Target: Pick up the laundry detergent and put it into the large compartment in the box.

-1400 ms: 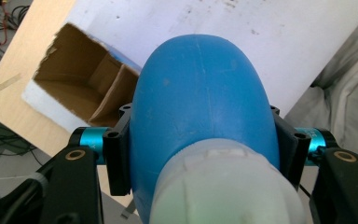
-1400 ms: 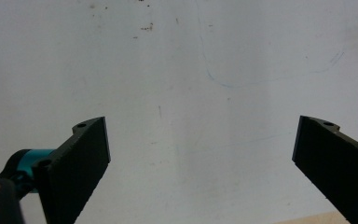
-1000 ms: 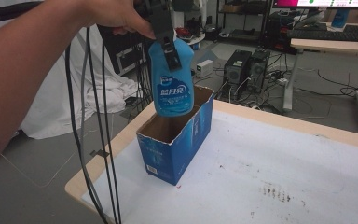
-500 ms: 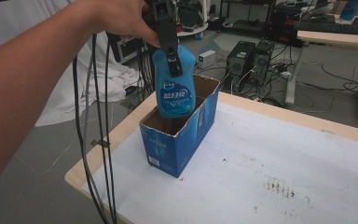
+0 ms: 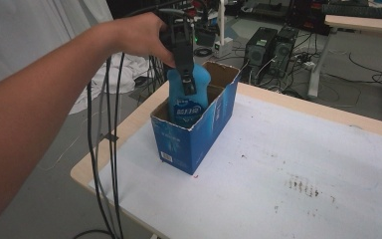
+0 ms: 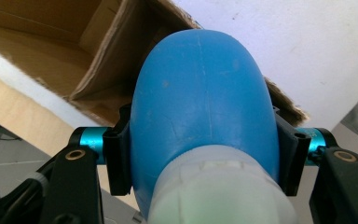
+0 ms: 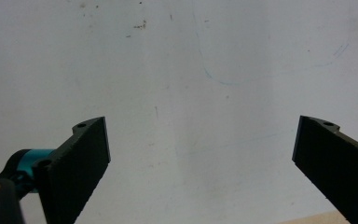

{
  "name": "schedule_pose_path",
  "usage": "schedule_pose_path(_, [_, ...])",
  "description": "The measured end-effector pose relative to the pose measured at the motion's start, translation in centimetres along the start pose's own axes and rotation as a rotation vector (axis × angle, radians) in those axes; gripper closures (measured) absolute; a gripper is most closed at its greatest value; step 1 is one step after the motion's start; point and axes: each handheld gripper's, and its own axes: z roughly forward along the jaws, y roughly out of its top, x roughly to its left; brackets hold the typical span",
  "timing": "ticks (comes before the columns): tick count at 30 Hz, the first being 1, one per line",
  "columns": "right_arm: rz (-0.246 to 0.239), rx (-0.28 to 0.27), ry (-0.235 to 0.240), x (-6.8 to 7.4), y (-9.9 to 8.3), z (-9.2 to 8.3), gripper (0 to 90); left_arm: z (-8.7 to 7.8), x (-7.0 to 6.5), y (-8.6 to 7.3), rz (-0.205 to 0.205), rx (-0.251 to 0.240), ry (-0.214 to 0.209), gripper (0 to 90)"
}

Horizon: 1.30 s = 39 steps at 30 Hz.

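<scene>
A blue plastic bottle (image 5: 190,97) with a white label stands partly inside an open blue cardboard box (image 5: 199,134) at the table's left end. My left gripper (image 5: 185,74) is shut on the bottle's upper body, pointing down into the box. In the left gripper view both black pads (image 6: 119,158) press the sides of the blue bottle (image 6: 204,112), whose pale cap end faces the camera, above the box's brown inside (image 6: 65,42). My right gripper (image 7: 200,158) stands open over the white table surface (image 7: 177,70) with nothing between its jaws.
The table (image 5: 298,169) has a white top with a wooden rim and dark smudges (image 5: 303,185) to the right. Black cables (image 5: 104,149) hang off its left edge. Computer towers (image 5: 271,50) and another desk (image 5: 363,22) stand on the floor beyond.
My left gripper has come down with the blue bottle, which now sits lower inside the box. The view has shifted a little.
</scene>
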Motion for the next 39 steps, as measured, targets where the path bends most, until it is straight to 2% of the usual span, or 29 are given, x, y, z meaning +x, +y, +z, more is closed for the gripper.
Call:
schedule_pose_path(6, [-0.005, 0.005, 0.0, 0.0, 0.1, 0.1, 3.1, 2.4, 0.0, 0.0, -0.003, 0.018, -0.001, 37.6])
schedule_pose_path(17, [-0.01, 0.01, 0.003, 0.0, 0.2, 0.4, 3.0, 5.1, 0.0, -0.1, 0.003, 0.03, 0.004, 37.6])
schedule_pose_path(26, [-0.009, 0.007, 0.007, -0.1, 0.1, 0.5, 3.1, 6.5, 0.3, -0.5, -0.013, 0.053, -0.002, 37.6])
schedule_pose_path(29, [-0.011, 0.01, 0.008, -0.1, 0.2, 0.5, 3.0, 6.5, 0.3, -0.6, -0.022, 0.037, -0.002, 37.6])
schedule_pose_path(37, [0.001, 0.006, 0.012, 0.1, 0.2, 0.6, 3.1, 6.7, 0.3, -0.4, -0.022, 0.041, -0.002, 37.4])
schedule_pose_path(39, [-0.012, 0.009, 0.011, 0.0, 0.2, 0.6, 3.1, 6.7, 0.3, -0.3, -0.017, 0.036, -0.002, 37.4])
